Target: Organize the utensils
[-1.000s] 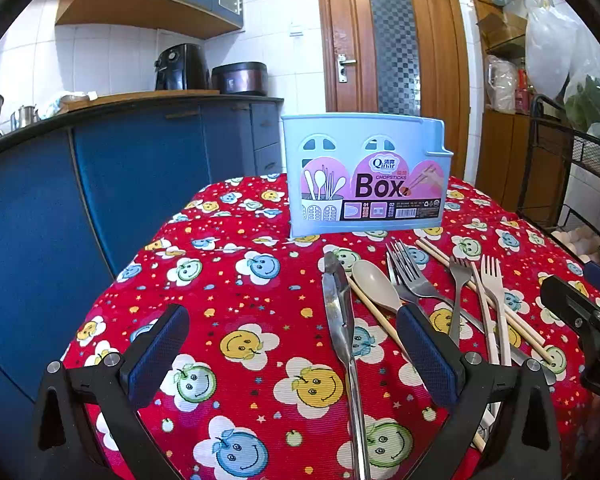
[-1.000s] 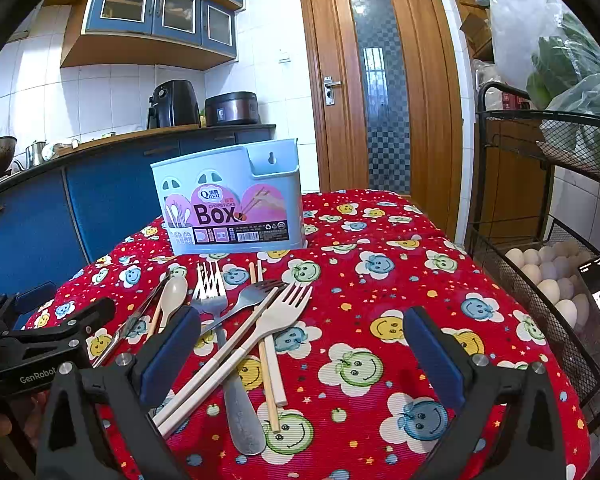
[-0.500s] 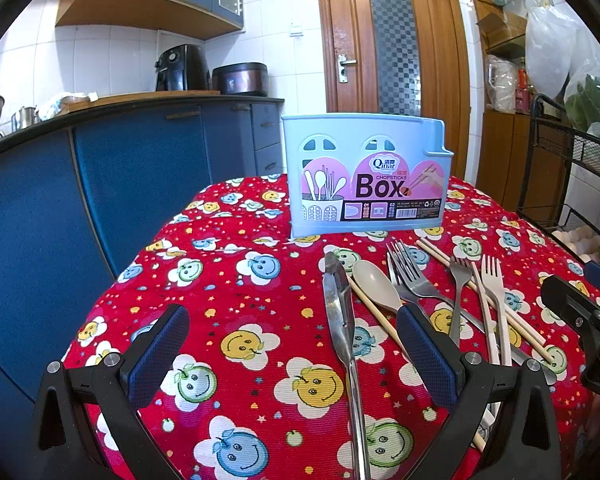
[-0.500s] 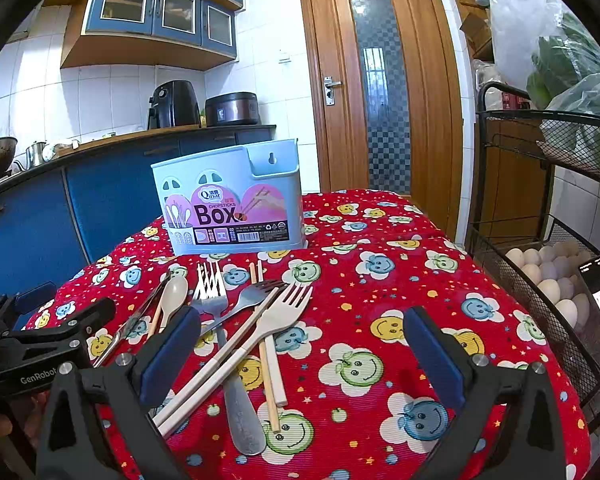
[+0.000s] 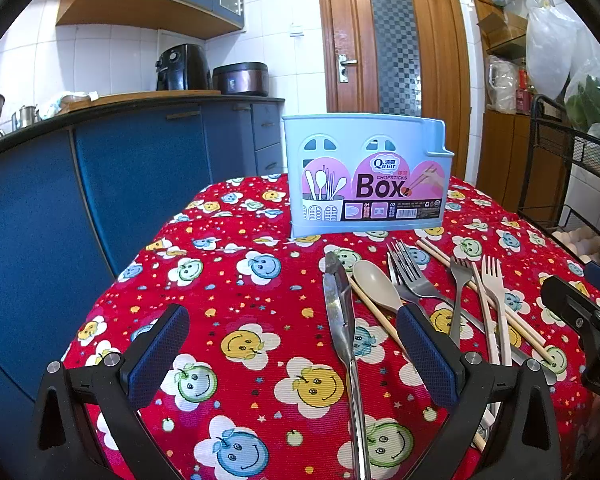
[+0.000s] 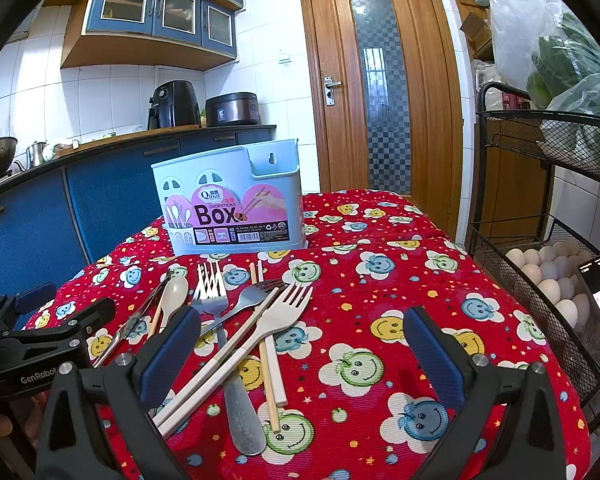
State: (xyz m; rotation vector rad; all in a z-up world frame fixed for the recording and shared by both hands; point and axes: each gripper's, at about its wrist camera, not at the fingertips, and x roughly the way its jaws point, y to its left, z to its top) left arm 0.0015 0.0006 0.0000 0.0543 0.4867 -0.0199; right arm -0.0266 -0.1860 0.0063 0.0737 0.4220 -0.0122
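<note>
While both sets of jaws gaped empty, the left gripper point(image 5: 292, 354) and right gripper point(image 6: 300, 354) hovered over overlapping utensils point(image 6: 236, 320) on the counter point(image 6: 420, 280), before the utensil box point(image 6: 228, 208); crossed handles risked dragging neighbours along.

**A lived-in home kitchen**

White wall tiles point(image 6: 112, 92) back a run of blue base cabinets point(image 5: 140, 168) under a dark countertop point(image 6: 140, 138), with glass-fronted blue wall cupboards point(image 6: 160, 4) above. On the counter stand a black air fryer point(image 6: 172, 105), a dark rice cooker point(image 6: 231, 109) and a small steel kettle point(image 6: 36, 152). A wooden door with a patterned glass pane point(image 6: 380, 92) leads out. A black wire rack point(image 6: 540, 240) holds a tray of pale eggs point(image 6: 548, 276) and bagged green vegetables point(image 6: 572, 64). The table wears a red smiley-flower tablecloth point(image 6: 400, 280).
</note>
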